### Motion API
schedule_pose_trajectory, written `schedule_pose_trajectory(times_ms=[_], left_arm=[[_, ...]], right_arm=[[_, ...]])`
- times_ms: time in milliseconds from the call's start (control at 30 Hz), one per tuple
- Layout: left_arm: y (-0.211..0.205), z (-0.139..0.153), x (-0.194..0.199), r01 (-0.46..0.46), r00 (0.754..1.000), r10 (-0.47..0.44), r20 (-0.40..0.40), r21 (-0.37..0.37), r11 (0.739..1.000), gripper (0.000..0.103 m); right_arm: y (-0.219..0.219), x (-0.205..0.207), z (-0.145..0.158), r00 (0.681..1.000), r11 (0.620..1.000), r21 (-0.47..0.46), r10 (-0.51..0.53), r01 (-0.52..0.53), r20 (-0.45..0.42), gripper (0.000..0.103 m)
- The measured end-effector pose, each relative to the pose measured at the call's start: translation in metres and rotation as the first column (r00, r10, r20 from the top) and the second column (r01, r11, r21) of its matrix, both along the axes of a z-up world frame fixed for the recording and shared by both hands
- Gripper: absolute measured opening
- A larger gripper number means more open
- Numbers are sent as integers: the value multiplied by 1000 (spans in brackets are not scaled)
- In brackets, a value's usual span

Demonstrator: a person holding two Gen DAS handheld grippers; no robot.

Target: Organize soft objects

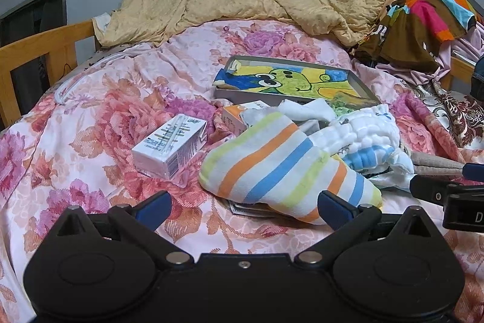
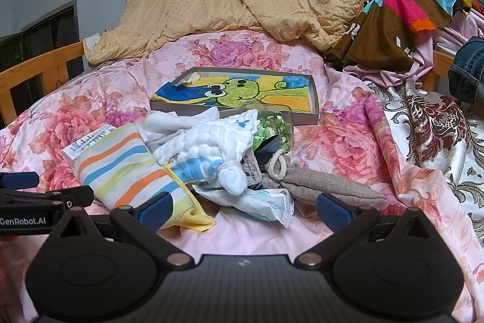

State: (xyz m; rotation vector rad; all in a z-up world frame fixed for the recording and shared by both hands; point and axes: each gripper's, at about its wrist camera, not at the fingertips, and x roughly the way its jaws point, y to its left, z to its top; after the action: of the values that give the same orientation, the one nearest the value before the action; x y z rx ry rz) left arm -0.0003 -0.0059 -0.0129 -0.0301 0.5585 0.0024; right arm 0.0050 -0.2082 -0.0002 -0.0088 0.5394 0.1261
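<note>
We've got both grippers hovering low over the flowery bedspread [image 1: 90,123], neither one holding anything. Our left gripper [image 1: 243,206] has its fingers spread wide, and the right-hand pad sits right at the near end of the striped towel [image 1: 281,165], maybe just touching it, hard to tell. Our right gripper [image 2: 243,206] is just as wide open, its left pad up against that same towel's yellow edge. The white cloth [image 2: 208,144] is piled just behind, beside a grey pouch [image 2: 329,182], with a shallow box [image 2: 242,94] further back.
</note>
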Motion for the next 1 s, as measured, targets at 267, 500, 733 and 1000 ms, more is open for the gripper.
schedule_pose_trajectory(times_ms=[267, 500, 733, 1000], left_arm=[[-4, 7, 1, 58, 998, -59, 33, 24, 998, 102], [-19, 5, 9, 223, 971, -231, 59, 117, 968, 102], [-17, -10, 34, 267, 964, -267, -20, 121, 956, 101], [-11, -20, 60, 272, 961, -268, -63, 73, 960, 97]], right_arm=[[-4, 3, 15, 1000, 1000, 10, -7, 7, 18, 103], [3, 21, 29, 990, 990, -76, 125, -120, 68, 103], [17, 53, 26, 965, 960, -150, 249, -236, 77, 101], [30, 86, 5, 947, 927, -210, 320, -311, 8, 91]])
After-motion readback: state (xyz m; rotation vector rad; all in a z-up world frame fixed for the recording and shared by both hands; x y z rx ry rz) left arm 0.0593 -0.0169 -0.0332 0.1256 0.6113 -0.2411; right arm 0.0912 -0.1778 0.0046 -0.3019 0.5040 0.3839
